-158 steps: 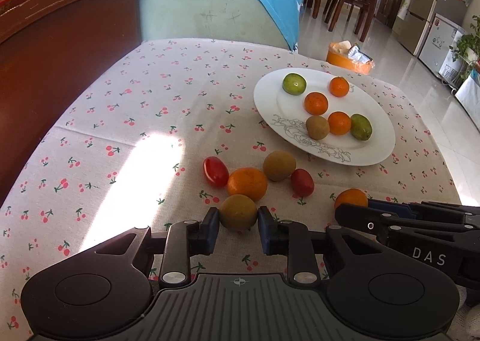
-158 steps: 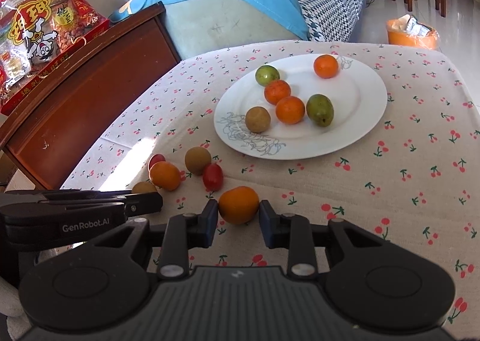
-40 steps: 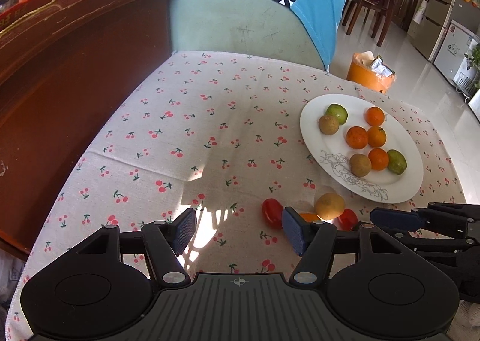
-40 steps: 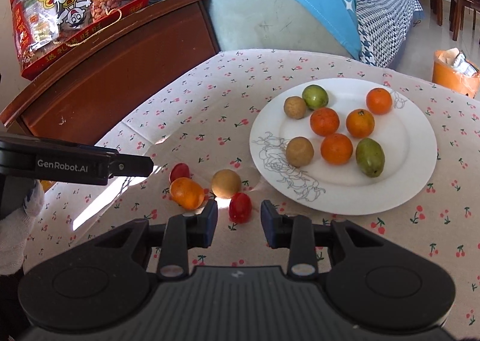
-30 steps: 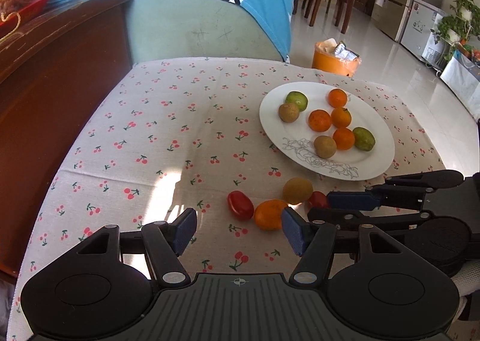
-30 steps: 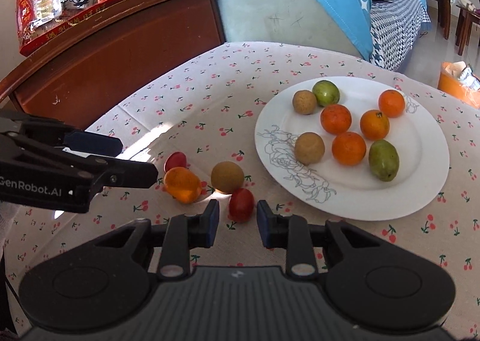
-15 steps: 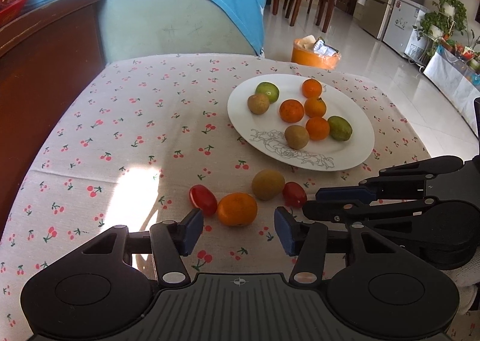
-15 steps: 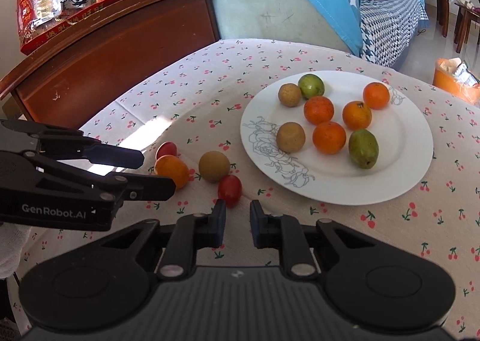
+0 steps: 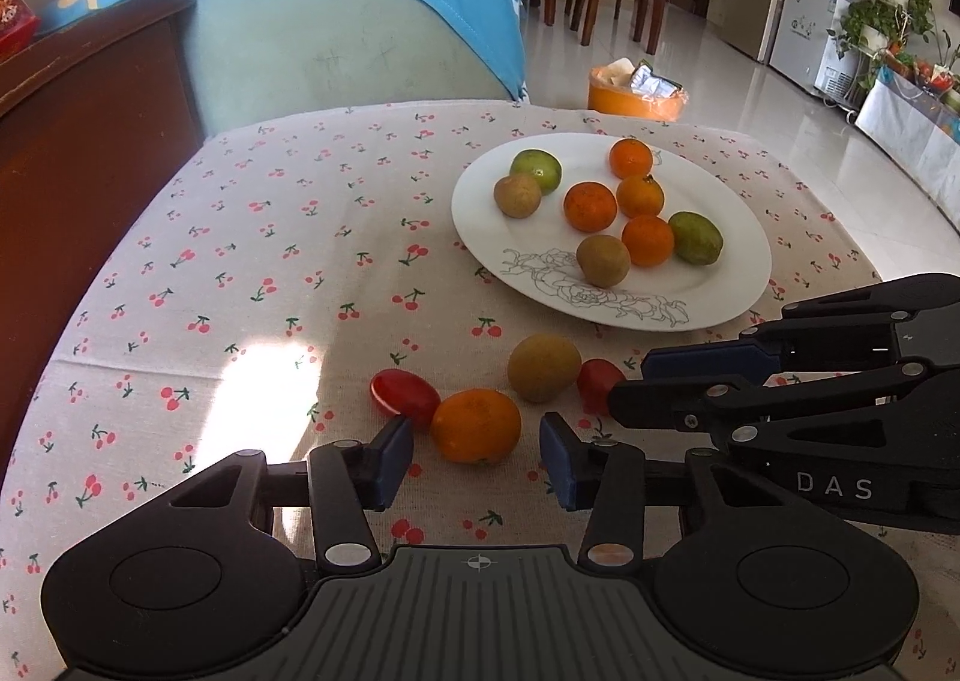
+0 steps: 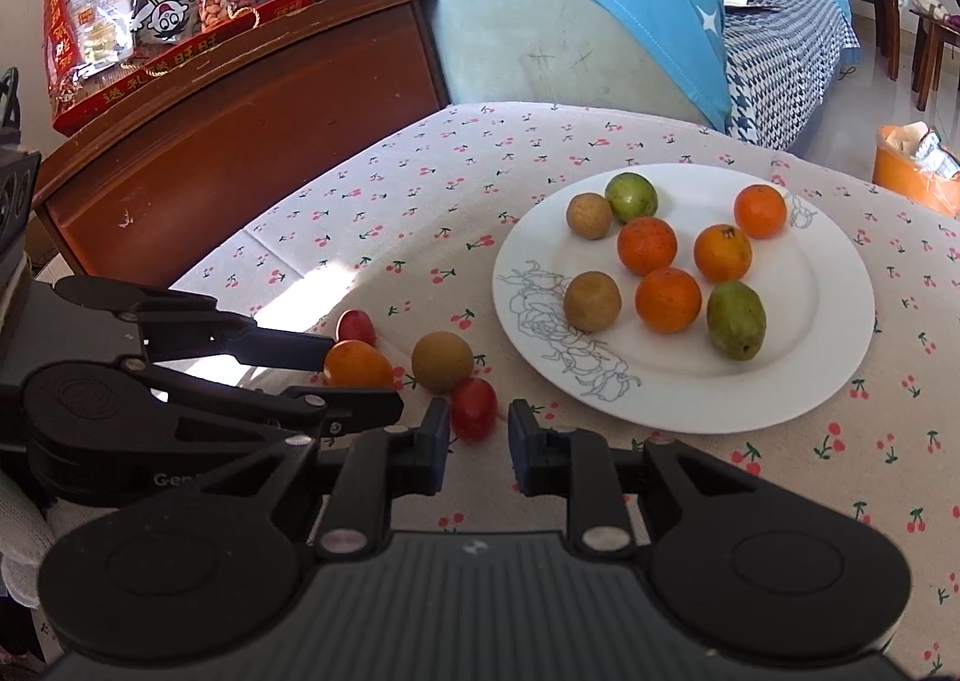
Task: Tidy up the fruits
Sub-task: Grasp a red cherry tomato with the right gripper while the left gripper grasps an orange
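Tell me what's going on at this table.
A person with a tool in each hand is moving fruit onto the plate, which already holds eight pieces. Four remain on the cloth. The left tool has just been closing around the orange, pads not yet touching it. The right tool is narrowly open around the red fruit, not gripping it. A brown fruit and another red one lie beside them.

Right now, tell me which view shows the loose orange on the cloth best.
Left wrist view: the loose orange sits whole and unobstructed, just ahead of the left gripper. In the right wrist view, the left gripper's finger partly hides it.
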